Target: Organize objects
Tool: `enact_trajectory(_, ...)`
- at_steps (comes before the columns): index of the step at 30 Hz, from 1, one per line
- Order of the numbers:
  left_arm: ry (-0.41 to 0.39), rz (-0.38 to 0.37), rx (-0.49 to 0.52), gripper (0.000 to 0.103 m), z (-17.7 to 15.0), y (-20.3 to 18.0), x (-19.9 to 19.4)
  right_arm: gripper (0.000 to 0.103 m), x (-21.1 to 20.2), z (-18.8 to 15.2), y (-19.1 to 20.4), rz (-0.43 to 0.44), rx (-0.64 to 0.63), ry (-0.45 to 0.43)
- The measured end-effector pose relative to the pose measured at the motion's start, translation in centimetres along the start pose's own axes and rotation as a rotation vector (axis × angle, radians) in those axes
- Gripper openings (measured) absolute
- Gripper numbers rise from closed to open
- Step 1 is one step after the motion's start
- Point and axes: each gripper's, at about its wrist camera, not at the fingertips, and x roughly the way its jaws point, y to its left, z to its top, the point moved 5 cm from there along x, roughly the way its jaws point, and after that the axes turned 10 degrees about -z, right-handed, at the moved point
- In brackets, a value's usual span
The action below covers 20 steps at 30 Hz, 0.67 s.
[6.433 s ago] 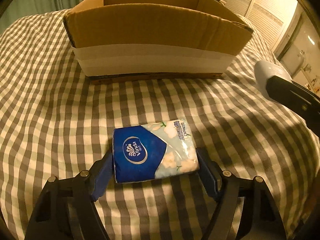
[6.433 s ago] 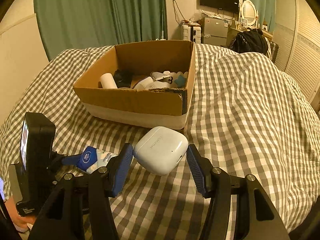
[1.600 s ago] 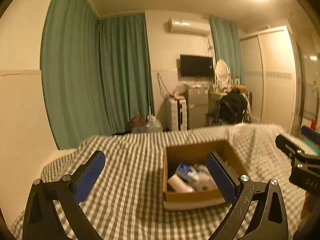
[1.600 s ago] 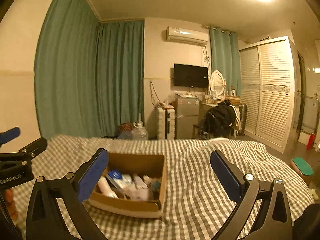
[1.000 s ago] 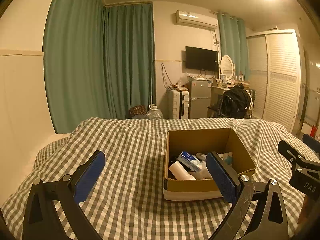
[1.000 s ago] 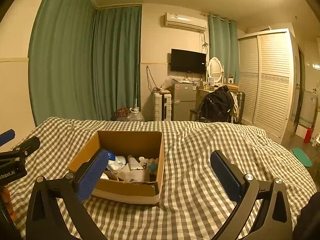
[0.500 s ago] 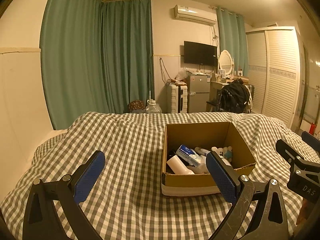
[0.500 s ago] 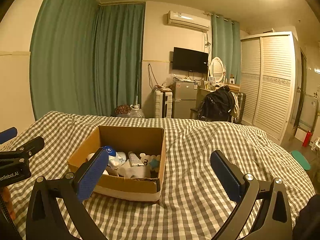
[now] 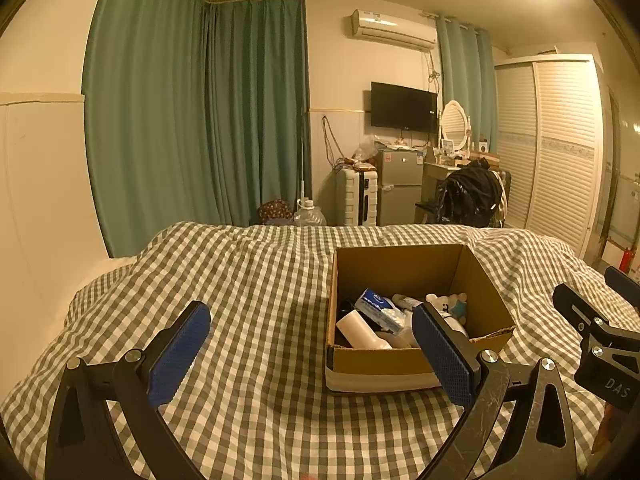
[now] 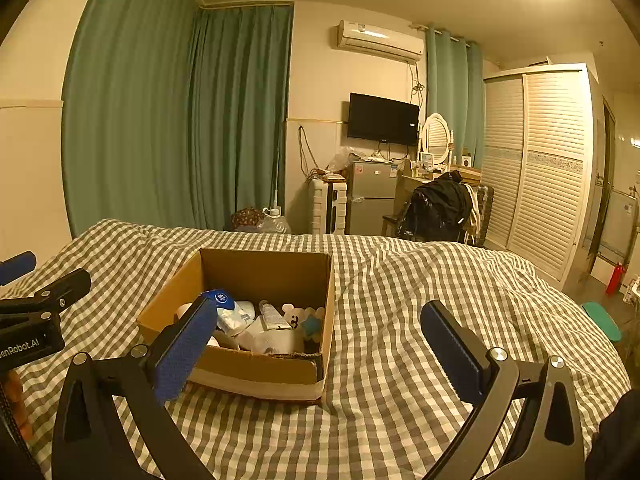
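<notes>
An open cardboard box (image 9: 484, 276) (image 10: 244, 364) stands on the checked bed cover (image 9: 256, 280) (image 10: 400, 320). Inside lie a blue and white tissue pack (image 9: 378, 304) (image 10: 232, 312), a white cylinder (image 9: 360, 330), a small white bear toy (image 9: 444, 304) (image 10: 294, 314) and other small items. My left gripper (image 9: 310, 350) is wide open and empty, held above the bed in front of the box. My right gripper (image 10: 320, 344) is wide open and empty, in front of the box's right side.
Green curtains (image 9: 200, 120), a wall television (image 9: 403, 105), a small fridge (image 9: 400, 186), a chair with a black bag (image 9: 470, 200) and a louvred wardrobe (image 9: 560, 152) stand beyond the bed. The other gripper shows at each view's edge (image 9: 600, 344) (image 10: 32, 320).
Both grippers held tissue pack and earbud case earlier; now both are open and empty, and those items are off the bed. In the last second both views tilted down slightly toward the box.
</notes>
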Motion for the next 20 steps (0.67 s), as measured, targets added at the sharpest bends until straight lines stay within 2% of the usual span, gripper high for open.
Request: enact_trajectory(20,0.005,0.012,0.019,0.103,-0.17,0.06,0.30,0.102,0.14,-0.35,0.34,0.002,-0.005,0.012)
